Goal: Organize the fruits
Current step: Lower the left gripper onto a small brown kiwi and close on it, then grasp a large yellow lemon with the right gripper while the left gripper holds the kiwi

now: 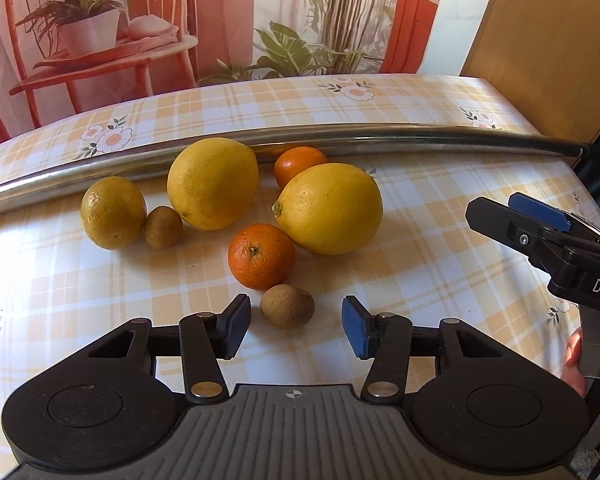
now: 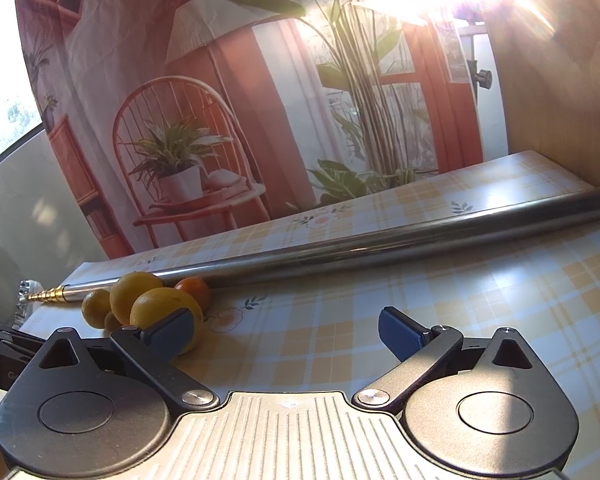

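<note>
In the left wrist view several fruits lie on a checked tablecloth [image 1: 440,264]. My left gripper [image 1: 296,322] is open, low over the cloth, and a small brown round fruit [image 1: 287,306] sits between its fingertips, touching neither. Just beyond are a tangerine [image 1: 261,256], two large lemons [image 1: 329,208] [image 1: 213,183], a small lemon [image 1: 113,213], a second brown fruit [image 1: 163,227] and a rear tangerine [image 1: 299,165]. My right gripper [image 2: 286,332] is open and empty, right of the pile, above bare cloth. The fruit cluster [image 2: 160,308] shows at its left.
A long metal telescopic rod [image 1: 340,136] lies across the table behind the fruit. A printed backdrop [image 1: 220,20] hangs at the far edge and a wooden panel [image 1: 548,40] stands at the right. A hand [image 1: 576,356] holds the right gripper's handle.
</note>
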### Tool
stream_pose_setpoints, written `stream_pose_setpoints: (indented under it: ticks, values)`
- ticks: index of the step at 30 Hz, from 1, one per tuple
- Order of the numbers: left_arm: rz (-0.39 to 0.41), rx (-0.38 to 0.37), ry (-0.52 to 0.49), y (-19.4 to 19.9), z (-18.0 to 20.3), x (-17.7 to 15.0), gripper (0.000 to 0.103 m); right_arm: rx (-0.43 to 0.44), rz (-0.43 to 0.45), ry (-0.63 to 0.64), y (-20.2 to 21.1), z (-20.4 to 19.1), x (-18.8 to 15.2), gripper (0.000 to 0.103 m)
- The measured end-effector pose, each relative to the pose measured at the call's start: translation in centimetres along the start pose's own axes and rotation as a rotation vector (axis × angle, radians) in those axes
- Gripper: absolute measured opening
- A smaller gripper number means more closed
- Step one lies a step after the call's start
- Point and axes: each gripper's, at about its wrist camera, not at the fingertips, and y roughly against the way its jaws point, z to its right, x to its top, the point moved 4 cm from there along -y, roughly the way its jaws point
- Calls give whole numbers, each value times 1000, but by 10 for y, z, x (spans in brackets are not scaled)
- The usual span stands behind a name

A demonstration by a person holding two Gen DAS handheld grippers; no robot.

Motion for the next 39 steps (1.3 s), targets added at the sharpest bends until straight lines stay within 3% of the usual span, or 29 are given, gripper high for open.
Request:
stream_pose_setpoints:
  ticks: [7, 29, 33, 39]
  values:
    - [12, 45, 15, 1, -1, 1, 30, 13, 8, 1, 3, 0, 0, 98]
    - [185, 112, -1, 54, 11, 1, 30, 70, 65, 33, 13, -9, 2, 98]
    - [214, 129, 10, 67, 5, 4, 30, 69, 68, 85, 5, -19, 8, 87]
    - [239, 140, 65, 79, -11, 5, 30, 145, 71, 122, -12, -36, 20, 84]
